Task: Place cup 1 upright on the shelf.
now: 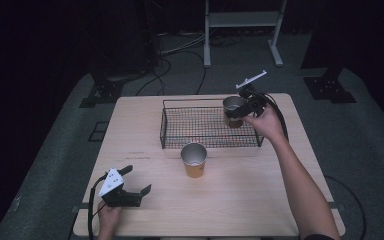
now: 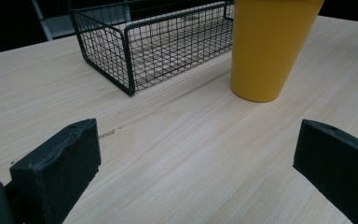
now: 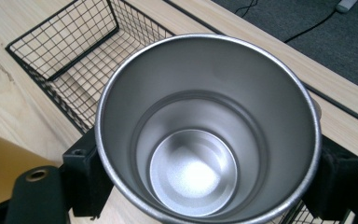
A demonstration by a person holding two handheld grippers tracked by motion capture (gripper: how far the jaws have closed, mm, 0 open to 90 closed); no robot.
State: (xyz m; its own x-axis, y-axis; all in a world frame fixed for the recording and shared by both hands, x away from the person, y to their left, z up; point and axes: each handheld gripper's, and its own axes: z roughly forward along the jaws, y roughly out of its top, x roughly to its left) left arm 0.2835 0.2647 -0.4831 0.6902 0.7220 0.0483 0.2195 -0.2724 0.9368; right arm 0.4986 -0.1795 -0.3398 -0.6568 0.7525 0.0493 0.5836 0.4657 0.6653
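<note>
A yellow cup point(image 1: 194, 161) with a steel inside stands upright on the table just in front of the black wire basket point(image 1: 180, 127). My right gripper point(image 1: 241, 107) is shut on a second steel-lined cup point(image 1: 233, 111) and holds it upright at the basket's right end. In the right gripper view both jaws press the sides of this held cup point(image 3: 205, 130), and the right gripper point(image 3: 208, 179) looks down into it. My left gripper point(image 1: 139, 180) rests near the front left of the table, open. In the left gripper view the left gripper point(image 2: 196, 158) faces the yellow cup point(image 2: 270, 46) and the basket point(image 2: 130, 51).
The wooden table point(image 1: 260, 200) has bare surface in front of and beside the yellow cup. Behind the table, cables point(image 1: 170, 65) lie on the grey floor and a white frame's legs point(image 1: 207, 50) stand there. A stand base point(image 1: 330, 87) sits at the right.
</note>
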